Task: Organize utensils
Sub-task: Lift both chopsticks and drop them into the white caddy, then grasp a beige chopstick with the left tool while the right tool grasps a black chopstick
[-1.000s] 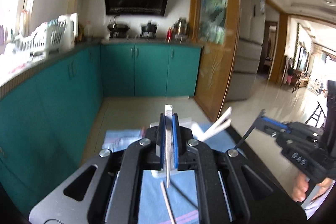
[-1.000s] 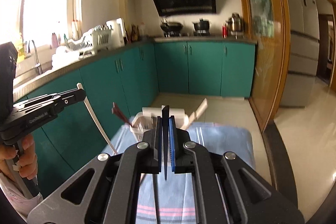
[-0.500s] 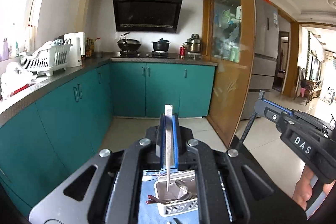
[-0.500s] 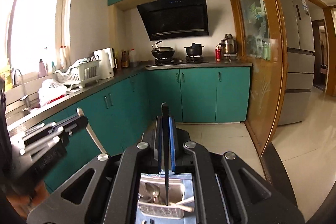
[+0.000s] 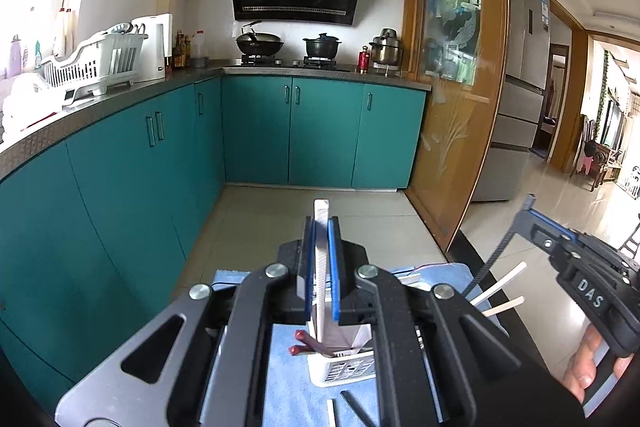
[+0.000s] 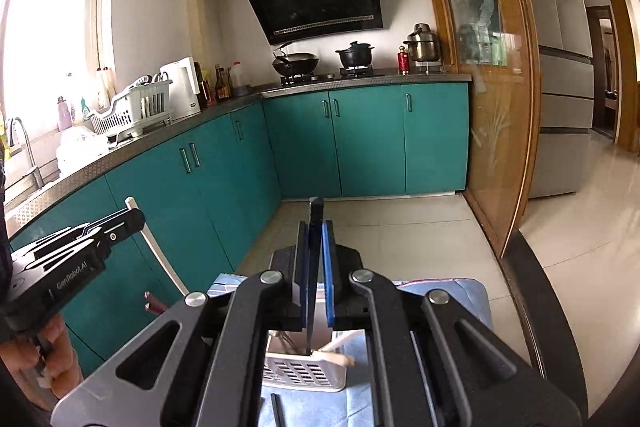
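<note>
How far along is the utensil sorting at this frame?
Partly done. The white basket already holds several utensils. In hand: left gripper grips a white chopstick, right gripper a black chopstick, both over the basket. Left: loose sticks on the blue cloth.

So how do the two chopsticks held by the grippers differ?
Colour: the left gripper holds a white chopstick; the right gripper holds a black chopstick. The white one looks wider, the black one thinner. Both stand upright between shut fingers, their lower ends over the white utensil basket.
</note>
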Available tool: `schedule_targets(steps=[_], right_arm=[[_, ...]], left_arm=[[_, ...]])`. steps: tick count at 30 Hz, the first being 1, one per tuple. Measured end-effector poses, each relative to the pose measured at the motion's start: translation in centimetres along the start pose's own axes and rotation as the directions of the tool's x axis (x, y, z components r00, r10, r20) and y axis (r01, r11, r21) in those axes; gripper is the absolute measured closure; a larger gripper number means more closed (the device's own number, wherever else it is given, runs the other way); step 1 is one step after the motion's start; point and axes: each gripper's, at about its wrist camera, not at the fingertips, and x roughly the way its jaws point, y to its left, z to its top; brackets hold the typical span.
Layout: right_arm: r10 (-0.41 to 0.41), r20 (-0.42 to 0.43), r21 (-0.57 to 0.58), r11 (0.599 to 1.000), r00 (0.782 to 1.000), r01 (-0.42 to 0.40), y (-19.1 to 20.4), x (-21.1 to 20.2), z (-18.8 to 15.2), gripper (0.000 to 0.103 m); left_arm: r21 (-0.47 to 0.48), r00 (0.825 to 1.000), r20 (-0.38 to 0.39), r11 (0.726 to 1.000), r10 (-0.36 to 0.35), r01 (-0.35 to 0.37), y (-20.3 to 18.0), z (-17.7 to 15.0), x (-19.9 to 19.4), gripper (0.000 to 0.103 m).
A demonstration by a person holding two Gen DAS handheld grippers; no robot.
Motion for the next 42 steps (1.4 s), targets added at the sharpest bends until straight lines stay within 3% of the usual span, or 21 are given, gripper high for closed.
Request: schedule_targets(steps=[5,8,15,18,20,23,25,27,28,30,31,34,38,40,42], right_arm=[[-0.03,0.004,-0.002,1.0,1.0,0.03,-0.1,-0.8,-0.6,0.095],[-0.058,0.031,-0.009,0.998,0.998,0.058,0.0,-1.8,-0.9,0.074],[-0.063,0.081,-0.008,0.998,0.995,0.064,-0.3,-5.5,-2.1,0.068],[-0.055,0.091,-0.003,0.998,0.994,0.056,-0.5,-8.0,-4.1,0.068],[-0.085,0.044,0.008,0.996,0.995,0.085,-0.9,-8.7,-6.3,0.068],[-0.078,-0.134,0.024,0.996,0.988,0.081,-1.6,-7.0,-10.9,0.068],[-0.068,-0.288,0.038,0.996,0.955,0.082,-1.7,-4.5,-14.7,0.068],[-0.03,-0.427,0.063,0.996,0.904,0.063,-1.3,-1.6,-18.6,0.068],[-0.018,-0.477,0.074,0.995,0.879,0.06,-1.0,-0.4,-19.9,0.072],[0.016,-0.526,0.076,0.997,0.85,0.029,0.2,0.9,-21.9,0.075],[0.03,-0.539,0.075,0.997,0.842,0.013,0.7,1.4,-22.2,0.075],[0.043,-0.566,0.047,0.999,0.823,-0.02,2.2,2.6,-22.9,0.075],[0.056,-0.609,0.009,0.998,0.792,-0.064,3.7,3.8,-24.1,0.078],[0.06,-0.631,0.005,0.997,0.774,-0.073,4.1,4.2,-24.9,0.091],[0.049,-0.63,0.0,0.998,0.775,-0.063,4.2,4.3,-25.2,0.097]], left_arm=[[-0.006,1.0,-0.002,1.0,0.003,-0.003,0.3,-0.6,-0.3,0.096],[-0.017,1.0,0.008,1.0,0.002,-0.002,0.5,-0.8,-0.8,0.082],[-0.04,0.999,0.026,0.999,0.026,-0.025,1.7,-1.8,-4.1,0.07],[-0.018,0.997,0.021,0.997,0.079,-0.079,2.5,-3.5,-6.9,0.063],[-0.005,0.996,-0.001,0.996,0.09,-0.09,3.4,-5.6,-8.3,0.058],[0.022,0.99,-0.13,0.998,0.061,-0.058,3.6,-9.5,-7.4,0.056],[0.051,0.964,-0.265,0.999,0.029,-0.017,2.8,-13.2,-5.1,0.056],[0.06,0.914,-0.406,0.998,0.009,0.017,1.7,-17.0,-2.2,0.058],[0.056,0.898,-0.441,0.998,-0.005,0.033,1.4,-18.2,-1.4,0.059],[0.058,0.858,-0.514,0.996,-0.025,0.063,0.4,-20.8,0.2,0.06],[0.061,0.847,-0.531,0.996,-0.024,0.066,0.1,-21.5,0.6,0.06],[0.054,0.823,-0.568,0.996,-0.031,0.075,-0.2,-22.9,1.4,0.06],[0.061,0.814,-0.581,0.997,-0.011,0.056,0.3,-23.1,1.9,0.06],[0.062,0.812,-0.583,0.997,-0.003,0.049,0.7,-23.2,1.9,0.06],[0.059,0.81,-0.586,0.997,-0.001,0.043,0.8,-23.0,2.0,0.059]])
